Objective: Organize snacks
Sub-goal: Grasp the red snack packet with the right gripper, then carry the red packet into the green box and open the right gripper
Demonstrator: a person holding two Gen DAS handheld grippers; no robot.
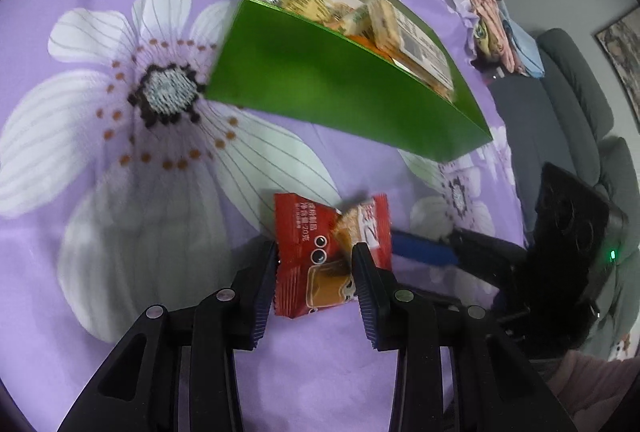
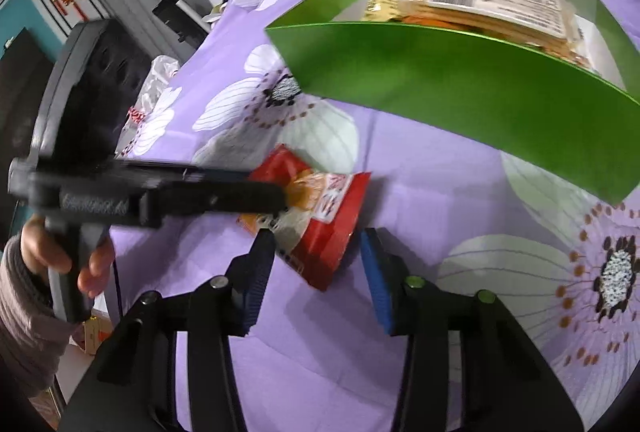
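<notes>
Both wrist views look closely down, sharing the red packet [image 1: 320, 256] and green box [image 2: 460, 84].

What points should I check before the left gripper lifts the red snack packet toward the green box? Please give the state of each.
1. Red snack packet lies between the left gripper fingers: ok.
2. Fingers firmly closed on the packet: cannot tell; they sit at its edges.
3. Right gripper out of the way: not ok; it is open and close to the same packet.
4. Green box open at the top: ok.
5. Room left in the box: cannot tell; packaged snacks already lie inside.
6. Purple floral cloth between packet and box free of obstacles: ok.
</notes>
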